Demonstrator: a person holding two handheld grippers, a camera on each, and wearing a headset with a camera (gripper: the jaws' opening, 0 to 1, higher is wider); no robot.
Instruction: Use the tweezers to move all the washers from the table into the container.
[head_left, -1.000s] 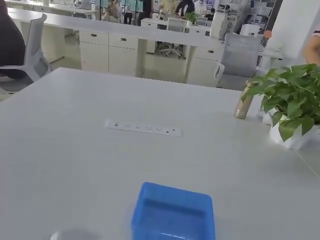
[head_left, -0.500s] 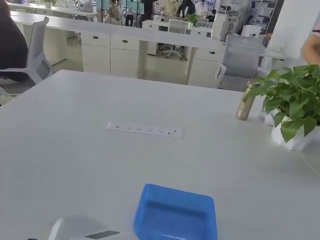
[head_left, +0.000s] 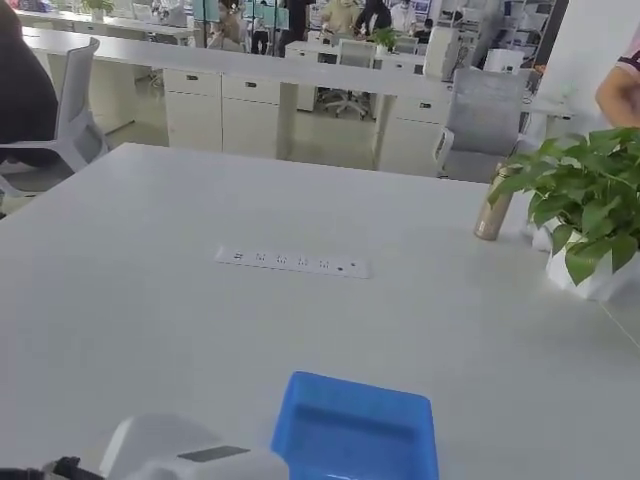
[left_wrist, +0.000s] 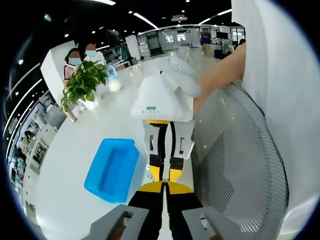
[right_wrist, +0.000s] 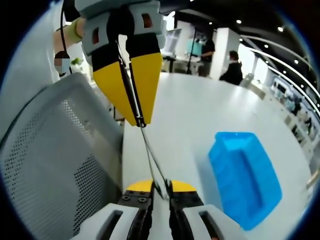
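Observation:
Thin metal tweezers (right_wrist: 150, 155) run between my two grippers, which face each other tip to tip at the table's near edge. In the right gripper view, the left gripper (right_wrist: 137, 120) comes down from the top with its yellow jaws shut on the tweezers' upper part. My right gripper (right_wrist: 161, 192) is shut on their lower end. In the left gripper view, my left gripper (left_wrist: 162, 184) meets the right gripper (left_wrist: 164, 172) under its white housing. The blue container (head_left: 355, 430) (left_wrist: 112, 170) (right_wrist: 245, 175) stands on the table beside them. A gripper's white body (head_left: 180, 455) shows left of the container.
A white table (head_left: 150, 250) carries a built-in power strip (head_left: 292, 264), a potted plant (head_left: 590, 200) and a metal bottle (head_left: 490, 205) at the far right. A grey mesh chair back (left_wrist: 240, 165) (right_wrist: 55, 145) is close behind the grippers. People and desks fill the background.
A gripper's white body has risen into the bottom left of the head view. The head camera has tilted slightly; the container and table things have stayed put.

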